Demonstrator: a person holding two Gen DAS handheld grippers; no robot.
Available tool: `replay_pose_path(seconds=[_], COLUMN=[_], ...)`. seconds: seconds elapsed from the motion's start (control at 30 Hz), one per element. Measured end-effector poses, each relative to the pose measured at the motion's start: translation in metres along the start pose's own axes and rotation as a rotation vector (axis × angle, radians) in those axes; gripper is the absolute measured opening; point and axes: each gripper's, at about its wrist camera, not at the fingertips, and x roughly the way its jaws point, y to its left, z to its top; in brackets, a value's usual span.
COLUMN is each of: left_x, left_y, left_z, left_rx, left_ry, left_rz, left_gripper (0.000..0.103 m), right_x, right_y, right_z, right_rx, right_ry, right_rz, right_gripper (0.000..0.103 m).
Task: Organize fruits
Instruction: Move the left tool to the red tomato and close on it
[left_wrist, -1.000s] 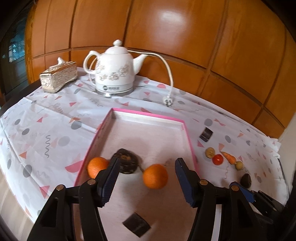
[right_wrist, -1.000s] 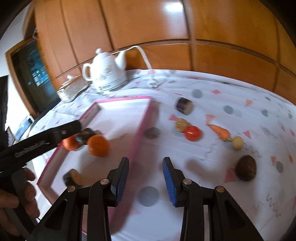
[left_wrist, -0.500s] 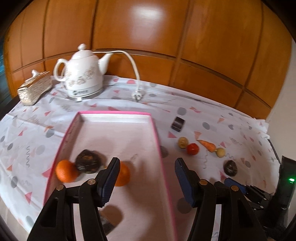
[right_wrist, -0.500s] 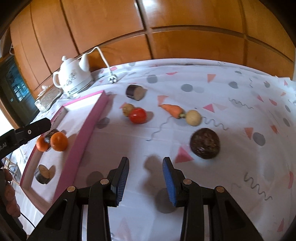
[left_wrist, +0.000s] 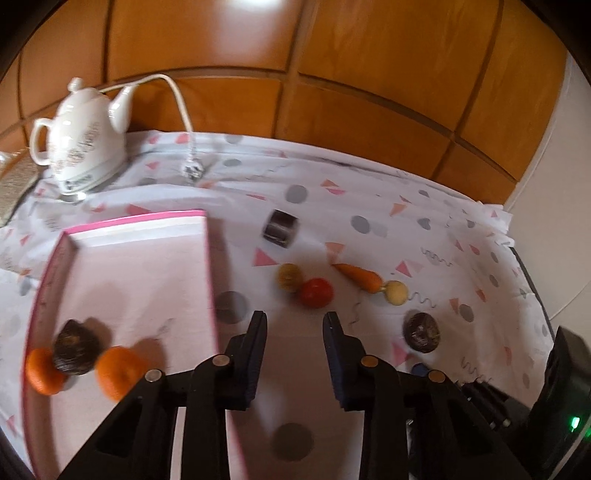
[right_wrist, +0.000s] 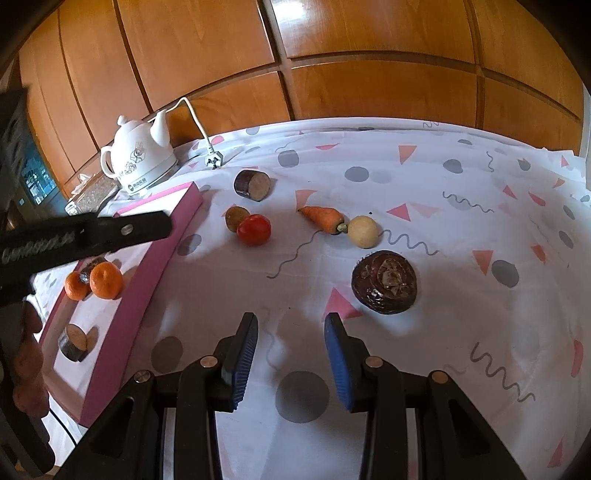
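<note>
On the cloth, off the tray's right edge: six pieces lie loose on the tablecloth (right_wrist: 461, 177), well apart from the pink tray (right_wrist: 147, 258).
Nearest piece to the right gripper: the dark round fruit (right_wrist: 384, 282), just ahead of the right gripper (right_wrist: 290, 334) and off to its right; neither pad touches it.
Right gripper state: jaws stand a little apart with only cloth between them; it holds nothing.
Left gripper state: the left gripper (left_wrist: 294, 334) is closing its jaws on nothing; bare cloth shows in the gap.
Left gripper's line: it points across the tray's right rim toward the red tomato (left_wrist: 315, 292) and the small yellowish fruit (left_wrist: 290, 276) touching it.
Long axis: the carrot (right_wrist: 321, 218) lies slantwise, tip toward the tray, its stalk end just beside the pale round fruit (right_wrist: 364, 231).
Far piece: the cut purple chunk (right_wrist: 252, 184) sits toward the cloth's back edge, near the kettle (right_wrist: 142, 158).
Already in tray: two oranges (left_wrist: 118, 373) and dark pieces near its front left corner.
Judgement: the right hand is nearer the dark round fruit, the left hand nearer the tomato pair.
</note>
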Motion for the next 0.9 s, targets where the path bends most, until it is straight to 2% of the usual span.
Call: replay_pose_path(seconds=[0.2, 0.4, 0.57, 0.63, 0.73, 0.77, 0.8, 0.9], left_x=[0.028, 0.060, 0.073, 0.077, 0.084, 0.084, 0.084, 0.081], left_y=[-0.018, -0.022, -0.020, -0.020, -0.021, -0.022, -0.021, -0.021], left_z=[0.008, 0.010, 0.011, 0.011, 0.011, 0.011, 0.011, 0.009], left_rx=[0.003, -0.045, -0.074, -0.083, -0.088, -0.085, -0.084, -0.083], left_ry=[0.037, 0.079, 0.084, 0.084, 0.085, 0.072, 0.071, 0.055], left_rz=[0.005, 0.036, 0.052, 0.055, 0.055, 0.053, 0.050, 0.038], left_gripper=[0.032, 0.033, 0.041, 0.041, 0.040, 0.033, 0.031, 0.030], right_x=[0.004, 0.007, 0.009, 0.008, 0.009, 0.009, 0.009, 0.009], right_y=[-0.004, -0.011, -0.010, -0.011, -0.013, -0.014, -0.014, -0.016], right_z=[-0.004, -0.006, -0.010, -0.012, -0.012, -0.012, -0.012, -0.013], right_rx=[-0.013, -0.011, -0.030, -0.021, -0.009, -0.005, -0.002, 0.008], right_ry=[0.002, -0.007, -0.027, -0.034, -0.041, -0.043, -0.045, -0.050], right_rz=[-0.012, -0.043, -0.061, -0.055, -0.046, -0.043, -0.040, -0.030], right_gripper=[0.038, 0.038, 0.038, 0.038, 0.038, 0.038, 0.038, 0.038])
